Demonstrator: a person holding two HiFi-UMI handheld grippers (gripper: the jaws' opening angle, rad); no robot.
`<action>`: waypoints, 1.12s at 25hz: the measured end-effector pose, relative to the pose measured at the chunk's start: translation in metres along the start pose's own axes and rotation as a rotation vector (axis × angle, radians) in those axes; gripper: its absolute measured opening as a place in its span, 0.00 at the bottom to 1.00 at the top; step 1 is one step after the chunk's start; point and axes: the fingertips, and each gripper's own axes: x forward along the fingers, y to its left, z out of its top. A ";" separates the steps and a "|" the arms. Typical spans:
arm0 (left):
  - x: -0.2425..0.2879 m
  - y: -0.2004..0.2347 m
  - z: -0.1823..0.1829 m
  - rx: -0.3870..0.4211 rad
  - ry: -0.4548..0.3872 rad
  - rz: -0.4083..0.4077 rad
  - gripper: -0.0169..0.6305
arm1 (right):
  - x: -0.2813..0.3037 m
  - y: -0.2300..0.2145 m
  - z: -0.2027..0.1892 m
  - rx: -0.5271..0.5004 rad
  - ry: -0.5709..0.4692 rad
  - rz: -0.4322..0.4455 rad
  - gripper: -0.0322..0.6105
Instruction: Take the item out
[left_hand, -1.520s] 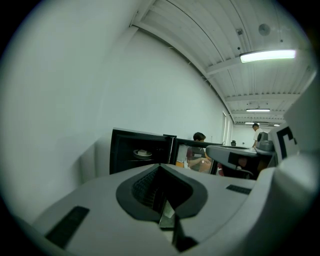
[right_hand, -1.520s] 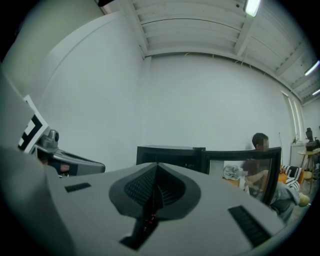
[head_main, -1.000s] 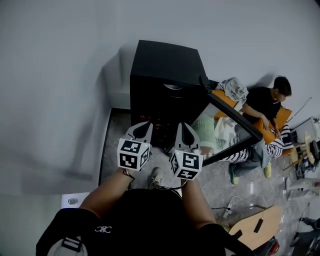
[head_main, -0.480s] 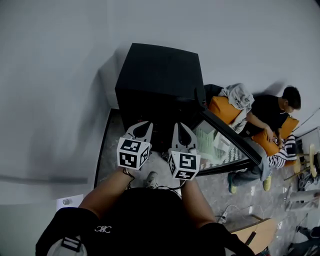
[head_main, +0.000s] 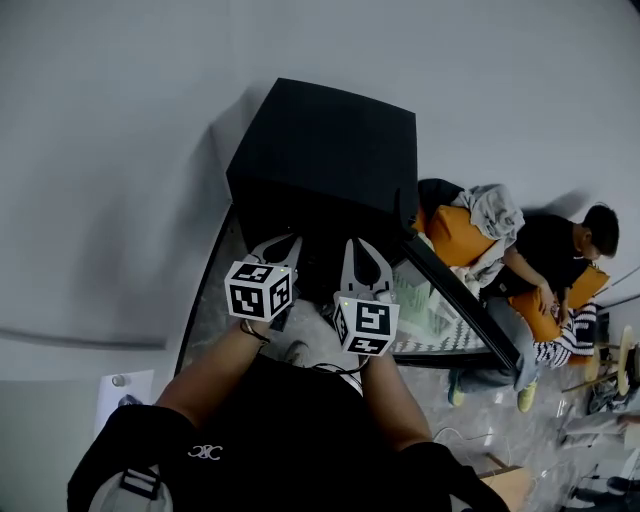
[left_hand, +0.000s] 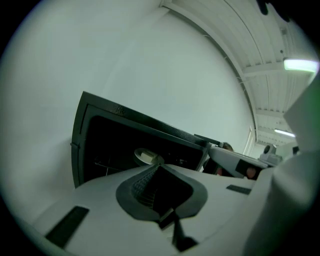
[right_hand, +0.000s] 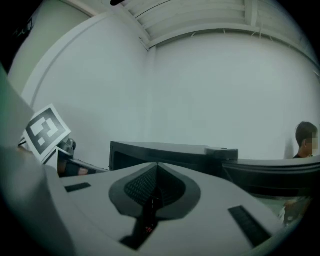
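Head view: I face black cabinet (head_main: 325, 150), glass door (head_main: 440, 300) swung open to right. Left gripper (head_main: 285, 245) and right gripper (head_main: 358, 250) sit side by side at opening.

Left gripper view: fingers clenched, empty. Item (left_hand: 146, 156), pale and dish-like, on rack mid-opening, well beyond fingers.

Right gripper view: fingers clenched, empty, aimed at cabinet's upper front edge.

My read: approach step. Next: release left fingers, reach in, grasp item.

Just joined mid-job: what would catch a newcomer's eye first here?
The black cabinet stands against the wall, its glass door swung open to the right, with a pale round item inside. The left gripper and right gripper hover shut and empty before the opening. A person sits at far right.
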 end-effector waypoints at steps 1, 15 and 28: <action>0.002 0.003 0.000 -0.051 -0.009 -0.005 0.03 | 0.002 0.000 0.000 -0.002 0.000 0.009 0.06; 0.049 0.066 -0.016 -0.773 -0.199 -0.077 0.13 | 0.031 0.000 -0.006 -0.052 0.022 0.077 0.06; 0.097 0.109 -0.040 -0.943 -0.180 -0.033 0.23 | 0.050 0.001 -0.033 -0.135 0.106 0.073 0.06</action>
